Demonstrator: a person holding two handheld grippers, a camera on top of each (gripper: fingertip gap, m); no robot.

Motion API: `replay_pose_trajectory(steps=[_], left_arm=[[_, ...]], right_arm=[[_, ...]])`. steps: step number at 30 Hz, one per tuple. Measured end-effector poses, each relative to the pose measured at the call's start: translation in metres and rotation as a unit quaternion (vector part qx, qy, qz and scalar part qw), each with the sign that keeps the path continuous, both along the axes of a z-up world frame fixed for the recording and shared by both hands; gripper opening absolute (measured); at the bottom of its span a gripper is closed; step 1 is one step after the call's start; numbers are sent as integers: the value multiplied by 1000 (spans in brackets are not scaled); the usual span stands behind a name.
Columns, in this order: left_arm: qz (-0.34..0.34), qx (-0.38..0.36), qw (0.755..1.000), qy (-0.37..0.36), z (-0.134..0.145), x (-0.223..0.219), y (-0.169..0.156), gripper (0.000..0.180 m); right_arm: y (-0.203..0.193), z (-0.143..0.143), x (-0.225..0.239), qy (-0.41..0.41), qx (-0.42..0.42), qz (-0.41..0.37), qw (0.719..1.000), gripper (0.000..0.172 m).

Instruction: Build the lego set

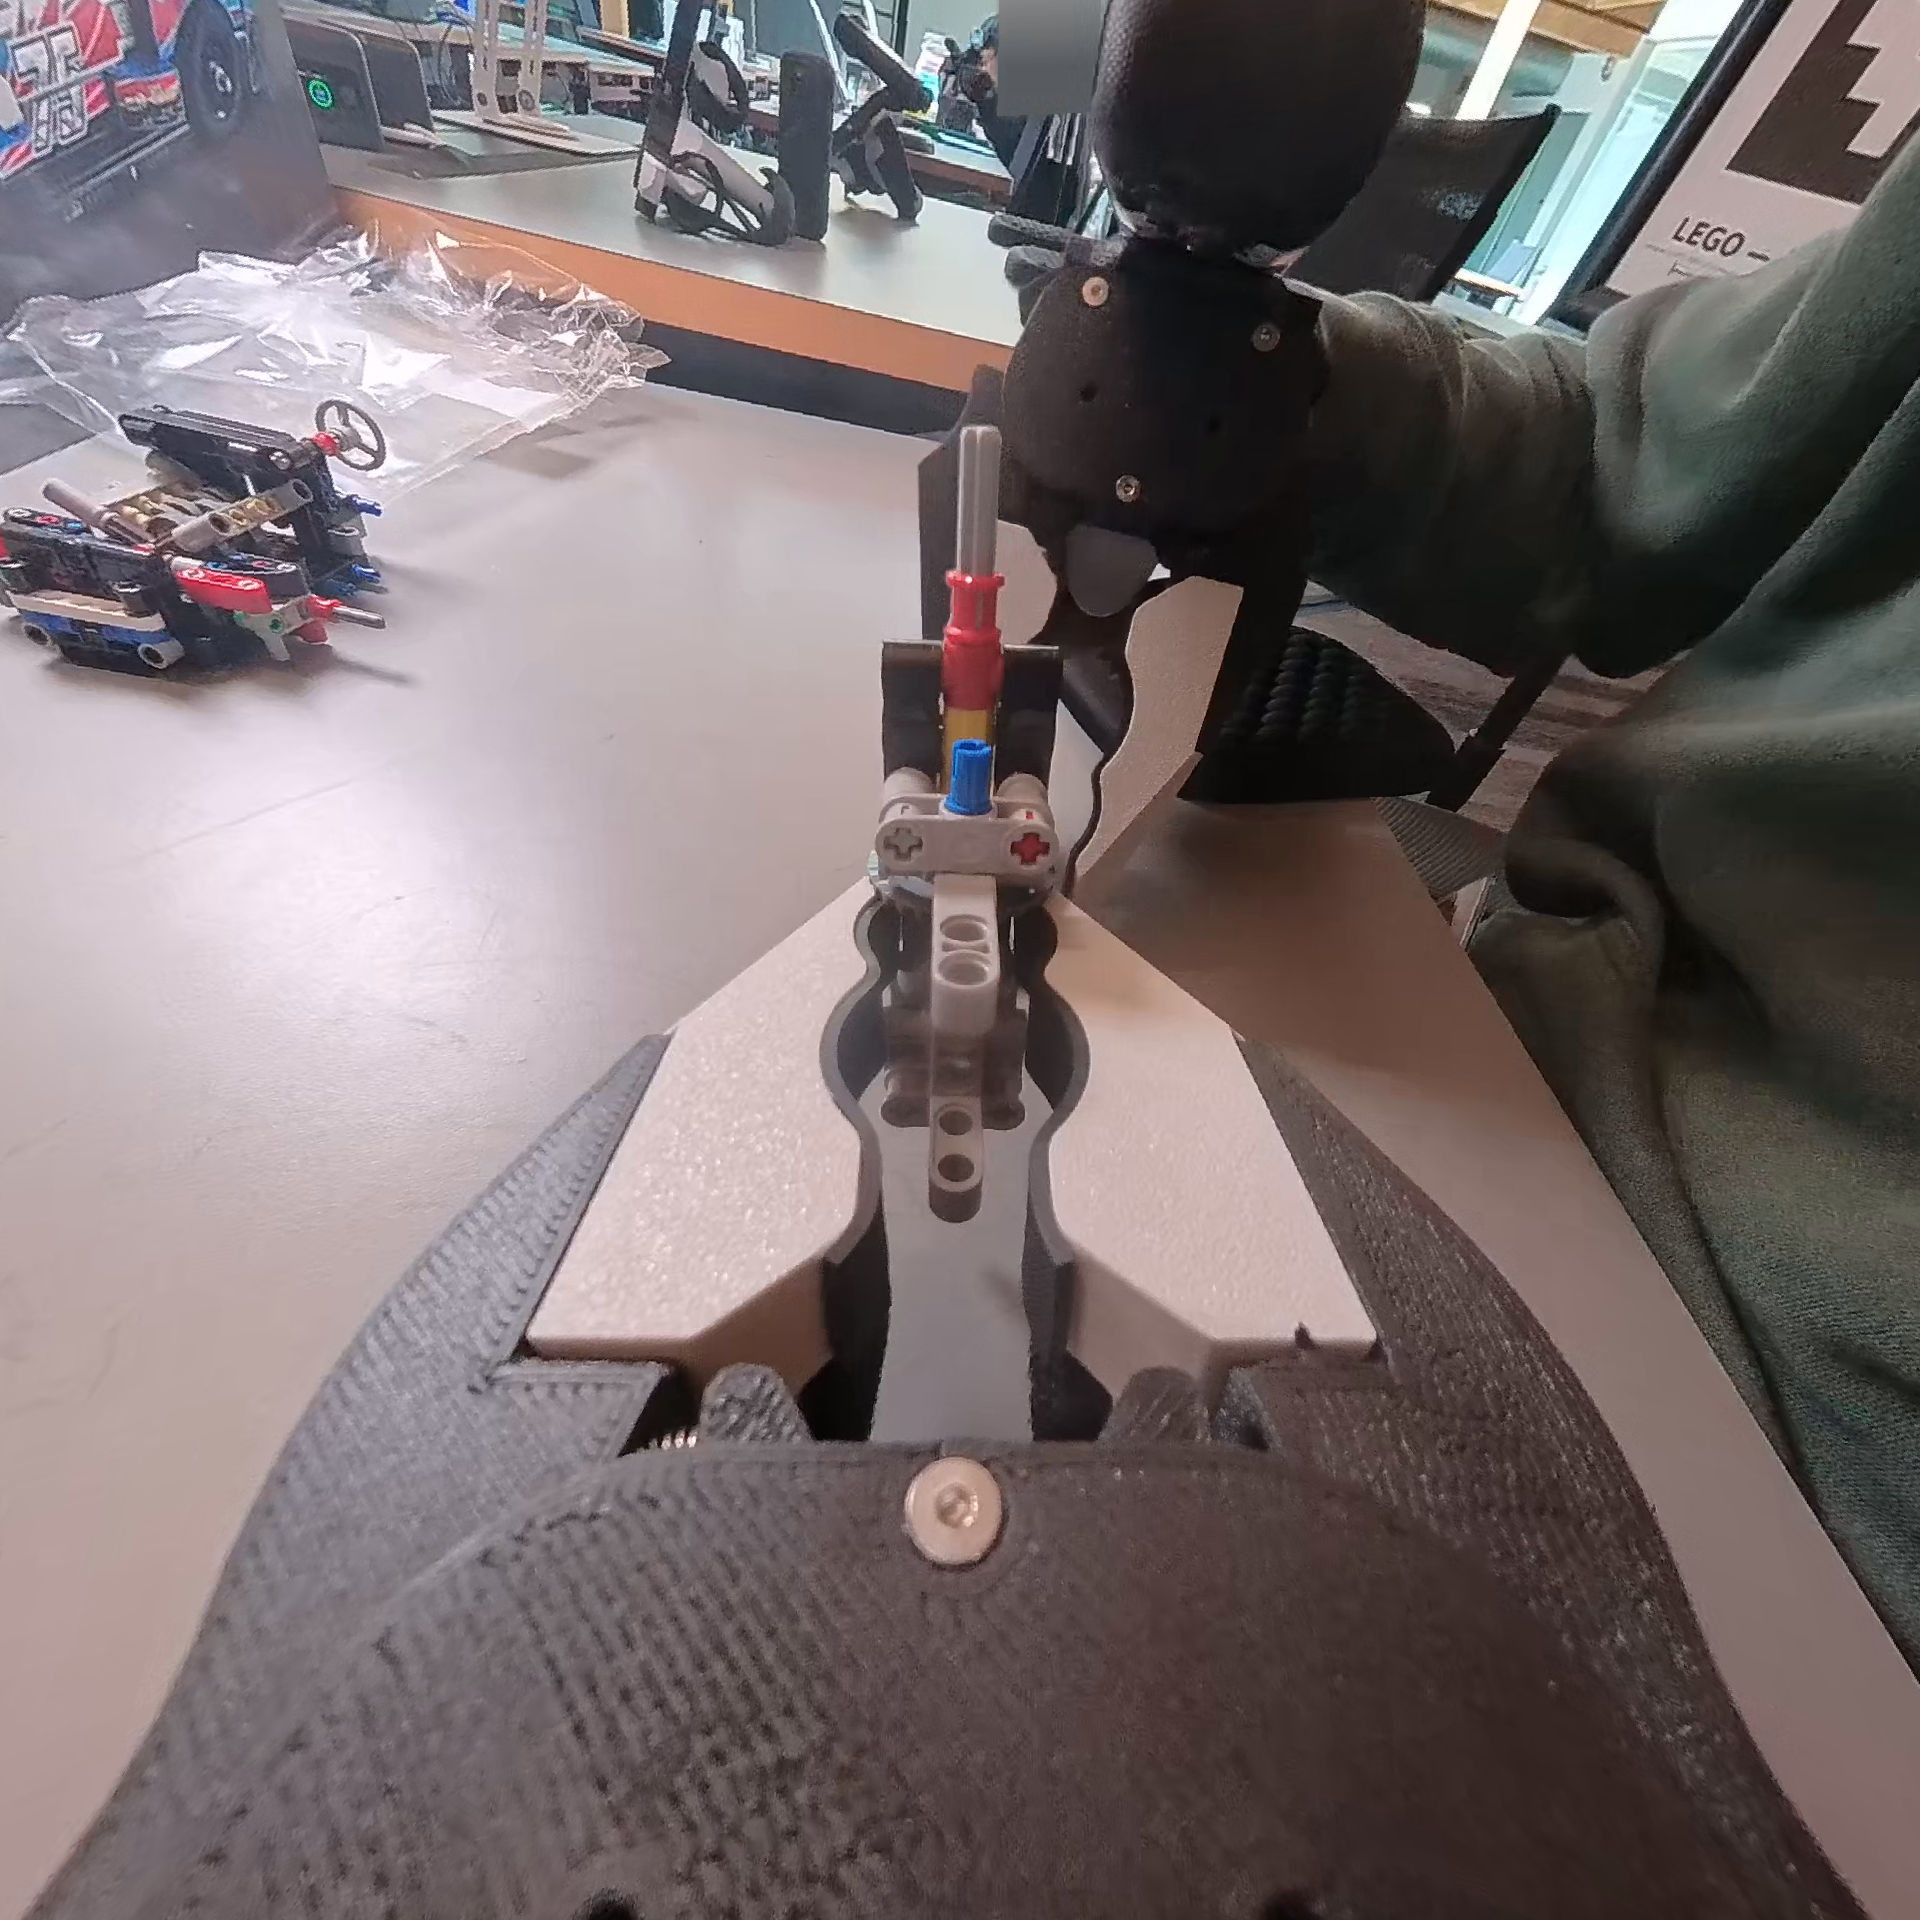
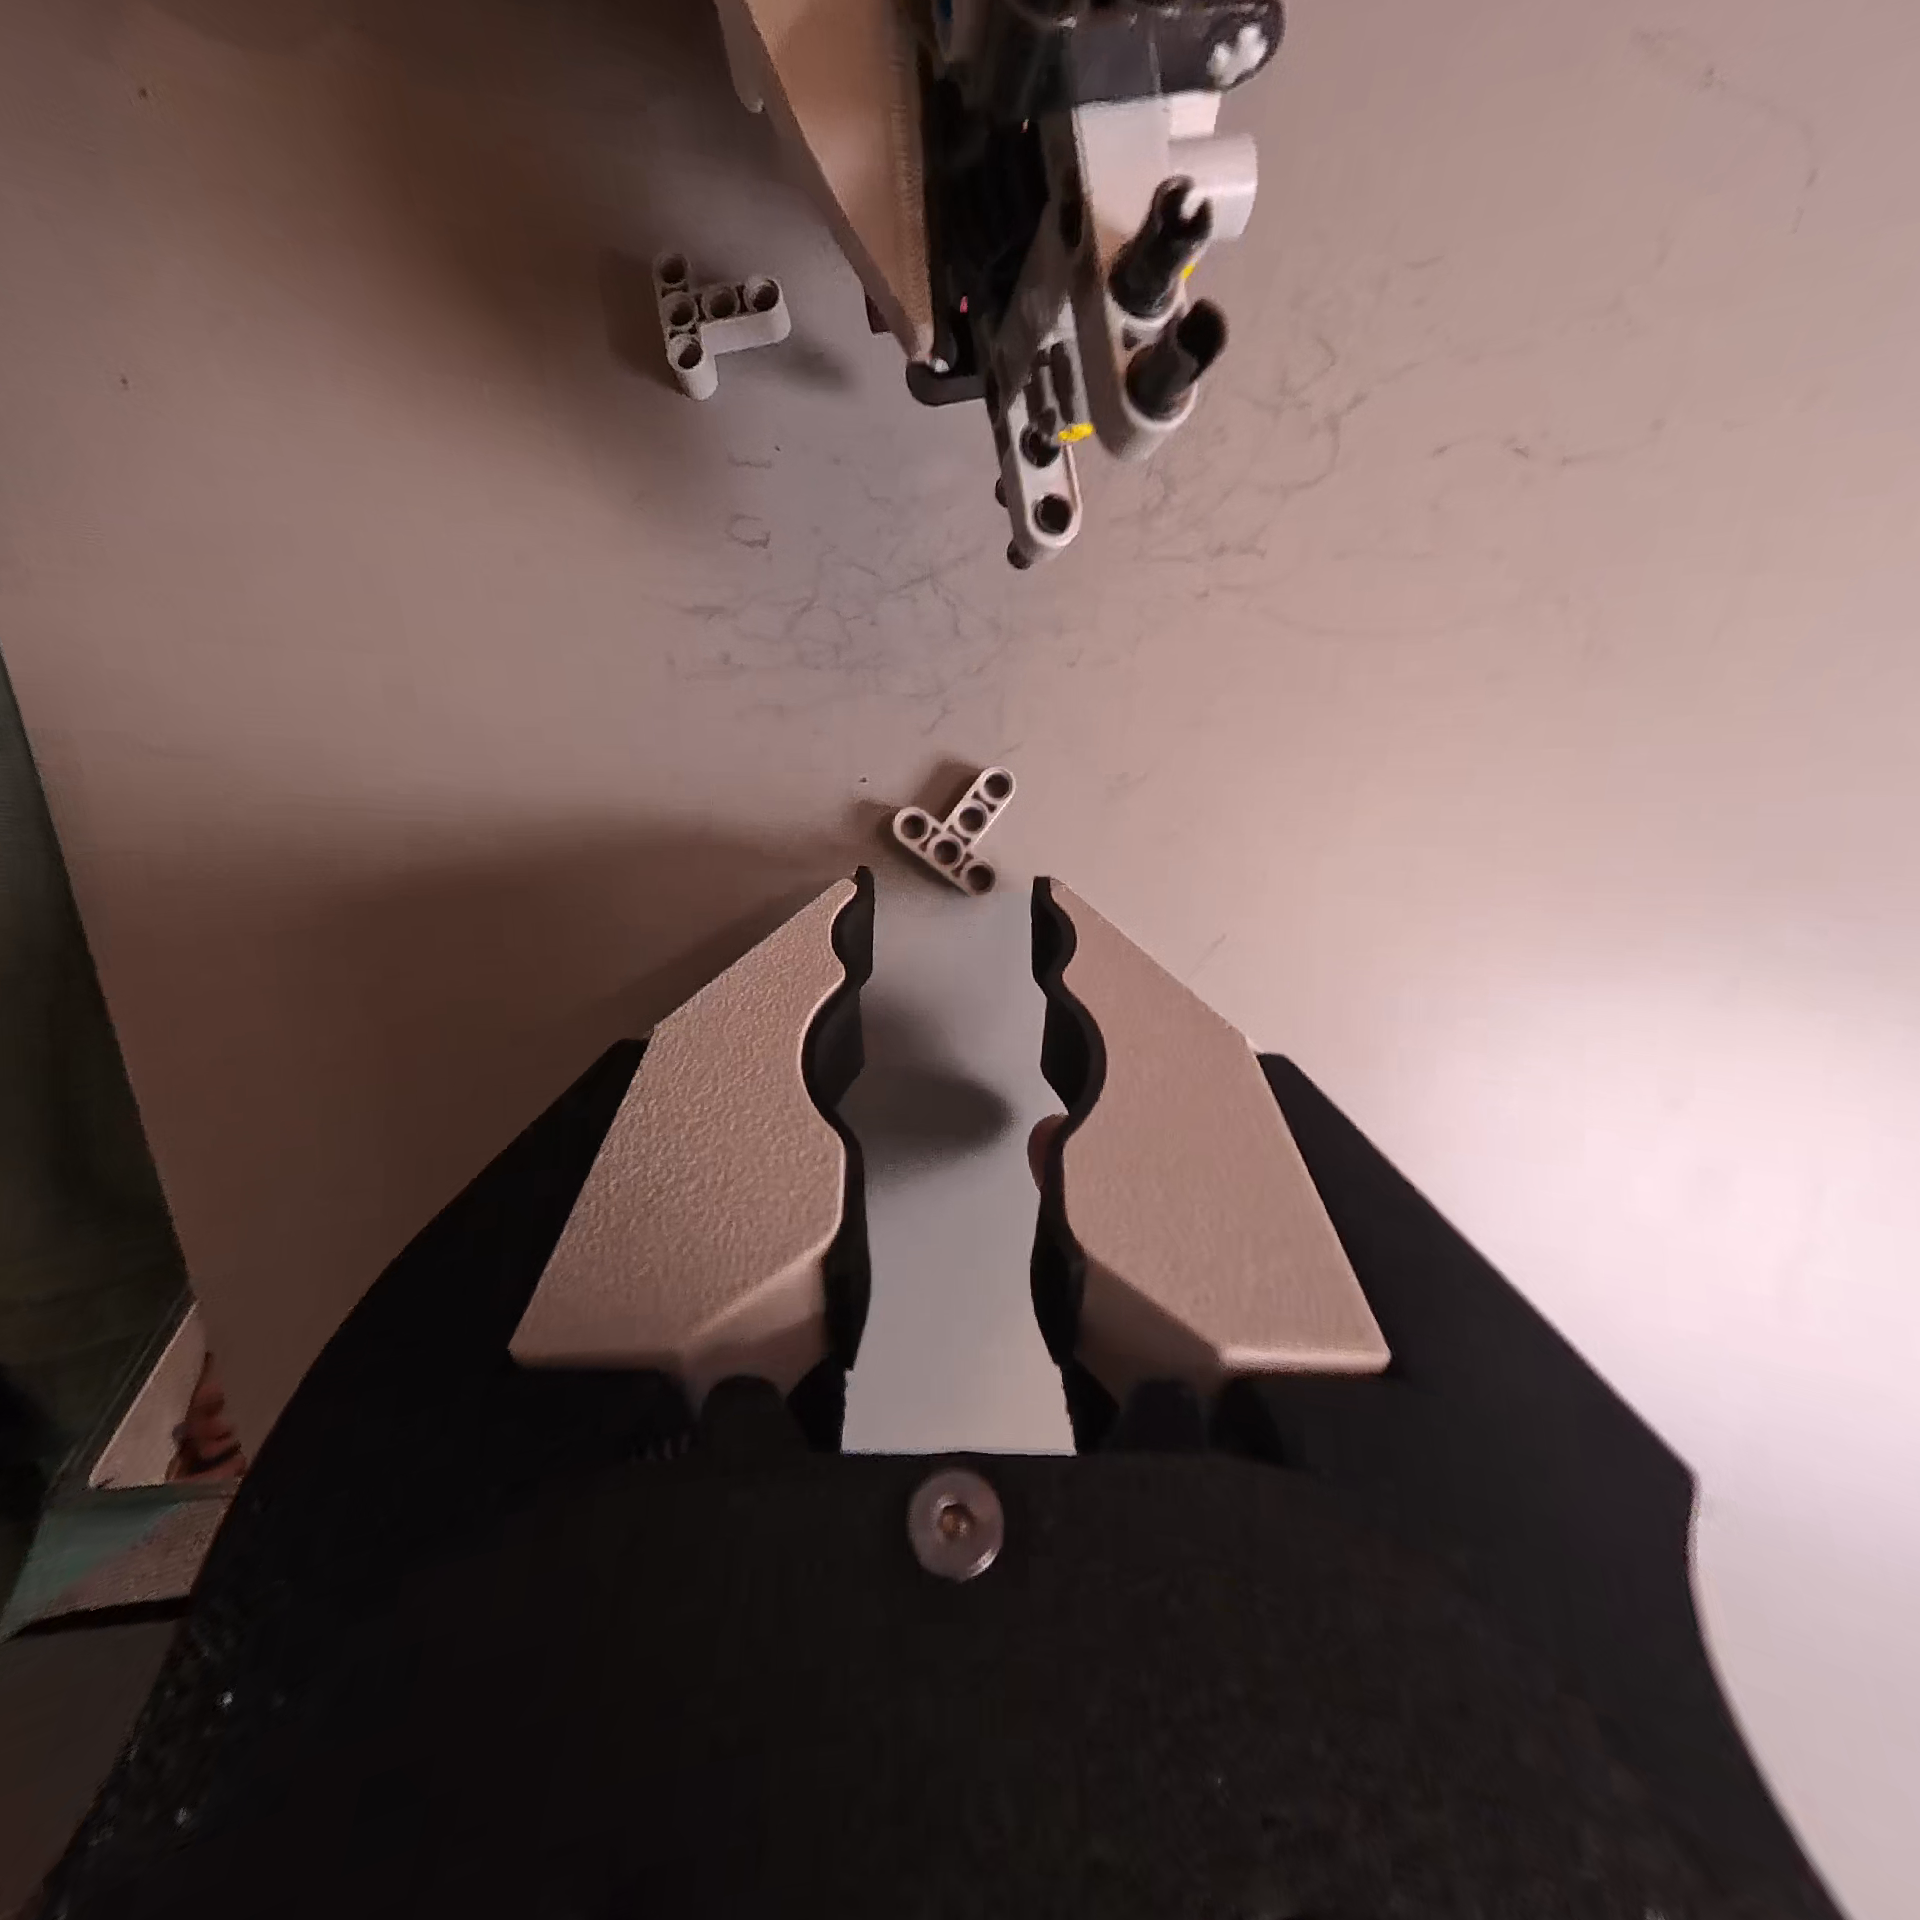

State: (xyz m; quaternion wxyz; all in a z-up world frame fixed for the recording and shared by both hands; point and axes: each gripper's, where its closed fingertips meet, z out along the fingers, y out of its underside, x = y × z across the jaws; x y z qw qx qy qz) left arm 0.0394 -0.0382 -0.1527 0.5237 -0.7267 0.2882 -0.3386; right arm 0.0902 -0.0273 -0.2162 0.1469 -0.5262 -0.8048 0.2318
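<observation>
Pinching a small grey plastic building-toy assembly (image 1: 961, 935) between its pale fingers (image 1: 727, 1122), the left hand-held gripper (image 1: 961, 914) holds it above the grey worktop (image 1: 520, 831); a blue pin, a red connector and a grey axle rise from the assembly toward twelve o'clock. At ten o'clock in the left wrist view a half-built black, red and blue toy chassis (image 1: 187, 561) sits on the worktop, with a crumpled clear plastic bag (image 1: 312, 332) just behind it.

The right hand-held gripper (image 2: 953, 894) hangs over the worktop with its fingers spread and nothing between them. Just past its fingertips, at twelve o'clock, lies a light grey T-shaped beam with holes (image 2: 956, 831), not touched. A second grey T-shaped beam (image 2: 712, 322) lies at eleven o'clock, near the held assembly seen at one o'clock.
</observation>
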Motion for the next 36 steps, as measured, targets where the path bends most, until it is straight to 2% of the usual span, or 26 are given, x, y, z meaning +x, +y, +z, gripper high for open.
replay_pose_trajectory(steps=[1, 7, 11, 15, 18, 23, 25, 29, 34, 36], left_arm=[[0, -1, 1000, 0, 0, 0, 0, 20], [9, 1, 1000, 4, -1, -2, 2, 20], [8, 0, 1000, 4, -1, -1, 2, 19], [6, 2, 1000, 5, 0, 0, 1, 20], [5, 3, 1000, 6, 0, 0, 0, 20], [3, 1, 1000, 6, -1, 0, 0, 20], [3, 1, 1000, 6, -1, 0, 0, 20], [3, 3, 1000, 5, 0, -1, 0, 20], [2, 1, 1000, 4, -1, 0, 1, 20], [3, 2, 1000, 3, -1, 0, 1, 20]], right_arm=[[-1, -1, 1, 1, -1, -11, 1000, 29], [-7, -5, -5, 11, -6, -105, 994, 29], [-6, -4, -11, 25, 8, -103, 994, 22], [-7, -6, -16, 4, 10, -77, 997, 22], [-11, -7, -18, -14, 11, -24, 1000, 19], [-22, -7, -3, -35, 51, 170, 983, 19], [-20, -6, 3, -38, 67, 195, 978, 24], [-13, -1, 8, -40, 53, 109, 992, 36], [-12, -1, 10, -18, 0, -58, 998, 35], [-13, -4, 10, -10, -5, -94, 996, 35]])
